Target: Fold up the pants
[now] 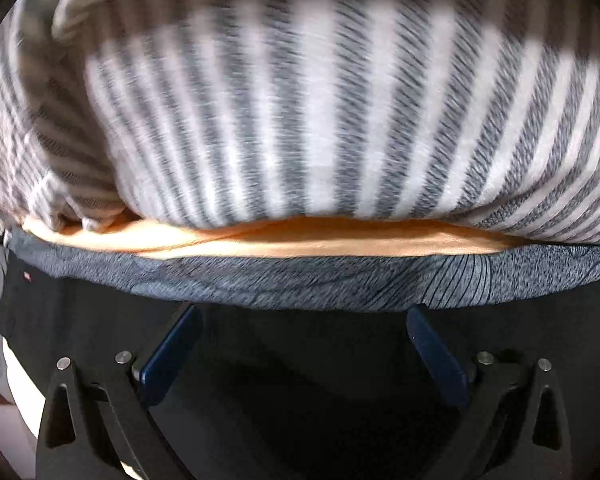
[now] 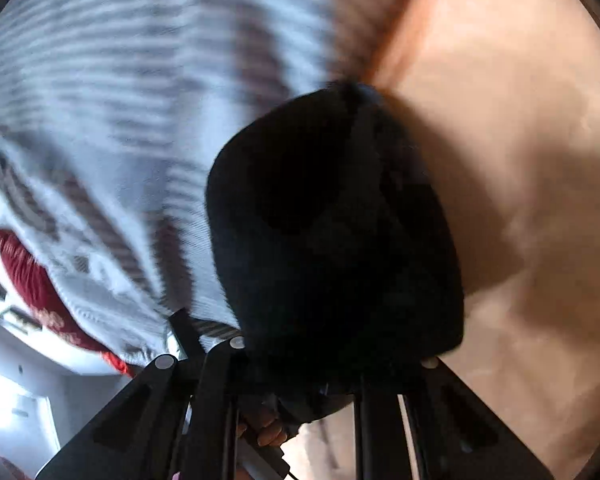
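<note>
Black pants (image 2: 332,216) bunch in the right tongs (image 2: 324,344); left tongs (image 1: 304,344) gape wide over them

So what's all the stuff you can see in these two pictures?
pants: one, black, bunched in the right tongs; also under the left tongs
striped blanket: one, grey and white, behind the pants
peach sheet: one, the bed surface, right side
grey patterned cloth: one band, in front of the sheet
red cloth: one, far left
left tongs: blue fingers, wide apart
right tongs: tips hidden by the pants
</note>
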Motion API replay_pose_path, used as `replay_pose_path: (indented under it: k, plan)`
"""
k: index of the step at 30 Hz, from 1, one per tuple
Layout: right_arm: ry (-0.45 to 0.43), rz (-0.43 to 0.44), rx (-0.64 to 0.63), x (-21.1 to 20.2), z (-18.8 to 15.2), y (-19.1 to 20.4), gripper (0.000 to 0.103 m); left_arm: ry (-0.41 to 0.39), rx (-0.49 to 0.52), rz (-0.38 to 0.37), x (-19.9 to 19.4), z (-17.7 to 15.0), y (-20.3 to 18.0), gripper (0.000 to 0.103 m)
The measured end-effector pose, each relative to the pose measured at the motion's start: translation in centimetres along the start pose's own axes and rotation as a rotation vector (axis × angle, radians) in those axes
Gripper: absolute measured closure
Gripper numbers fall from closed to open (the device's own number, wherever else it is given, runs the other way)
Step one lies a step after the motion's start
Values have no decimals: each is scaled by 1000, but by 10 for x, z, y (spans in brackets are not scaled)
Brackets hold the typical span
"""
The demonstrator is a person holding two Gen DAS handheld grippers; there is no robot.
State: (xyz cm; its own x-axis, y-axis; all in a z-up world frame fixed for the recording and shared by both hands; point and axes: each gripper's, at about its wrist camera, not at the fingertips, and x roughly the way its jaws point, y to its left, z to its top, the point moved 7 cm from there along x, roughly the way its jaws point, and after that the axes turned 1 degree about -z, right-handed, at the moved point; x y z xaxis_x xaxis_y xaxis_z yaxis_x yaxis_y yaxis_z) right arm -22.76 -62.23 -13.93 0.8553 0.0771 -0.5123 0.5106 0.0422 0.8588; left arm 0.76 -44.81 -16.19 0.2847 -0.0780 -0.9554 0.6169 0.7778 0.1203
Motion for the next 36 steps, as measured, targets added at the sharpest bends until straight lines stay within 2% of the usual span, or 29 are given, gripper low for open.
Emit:
replay_pose_path:
  k: [6,7,9,10,13,17,21,23,26,27,30,33,34,36]
  plan:
    - [17,-24,-197,-1,-27,62,87,-35,27,-20,-19,-21,26,0]
    - [21,-37,-239,2,-34,74,87,-28,40,-24,-13,-27,28,0]
    - [25,-66,-307,7,-46,92,87,40,77,-47,4,-38,24,0]
    - [30,-88,-345,12,-53,102,87,19,59,-69,3,-38,28,0]
    - [49,-149,-450,28,-75,127,87,41,27,-92,-6,-36,44,0]
    - [66,-270,-633,63,-114,166,87,-13,-46,-94,-29,-28,106,0]
    - [103,-379,-778,116,-159,189,87,-50,-121,-30,-44,-21,195,0]
    - [117,-431,-833,143,-178,192,87,-45,-160,-5,-44,-19,233,0]
    - [150,-575,-970,201,-218,186,87,-27,-207,34,-35,-15,281,0]
    - [165,-624,-1009,220,-231,181,86,-25,-216,42,-33,-24,287,0]
    - [209,-760,-1096,265,-263,160,73,-16,-246,52,-32,-40,318,0]
    - [206,-882,-1200,286,-284,151,57,-3,-260,56,-22,-53,338,0]
    - [200,-884,-1231,285,-293,153,48,-1,-262,59,-15,-53,344,0]
    - [189,-855,-1311,282,-312,170,43,11,-258,63,-7,-52,355,0]
